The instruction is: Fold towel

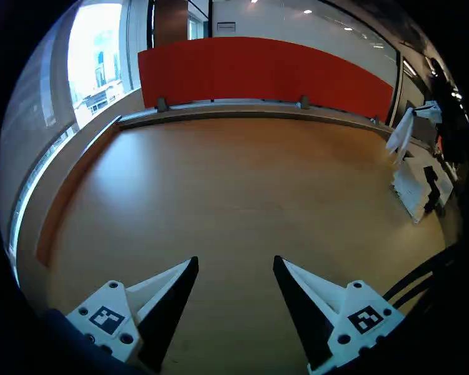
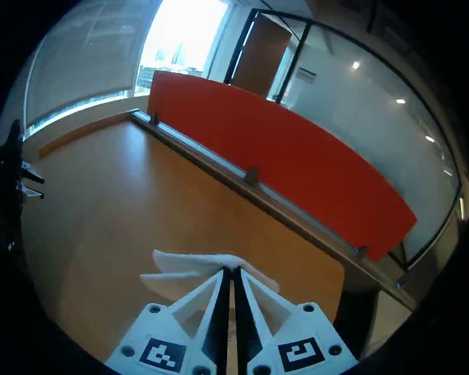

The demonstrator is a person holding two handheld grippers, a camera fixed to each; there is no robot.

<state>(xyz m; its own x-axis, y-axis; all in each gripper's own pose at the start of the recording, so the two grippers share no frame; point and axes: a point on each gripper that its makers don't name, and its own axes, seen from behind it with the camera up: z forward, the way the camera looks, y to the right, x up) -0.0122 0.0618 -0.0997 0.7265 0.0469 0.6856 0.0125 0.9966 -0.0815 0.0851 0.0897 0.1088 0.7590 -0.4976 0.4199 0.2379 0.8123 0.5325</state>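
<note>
One towel (image 2: 178, 267), bunched, pinched between the closed right tongs (image 2: 232, 270) over the desk (image 1: 234, 187); left tongs (image 1: 235, 259) wide, empty; folding apparently all left.

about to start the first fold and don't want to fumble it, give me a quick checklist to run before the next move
1. Right gripper holds the towel: ok, jaws shut with white cloth at the tips.
2. Left gripper ready to grasp: ok, jaws open, nothing between them.
3. Room on the table to spread out: ok, bare wood ahead of the left gripper.
4. Towel spread flat: not ok, it is bunched in folds at the right gripper.
5. A free corner for the left gripper to take: cannot tell, the edges are lost in the folds.
6. Towel resting on the table or lifted: cannot tell.
</note>
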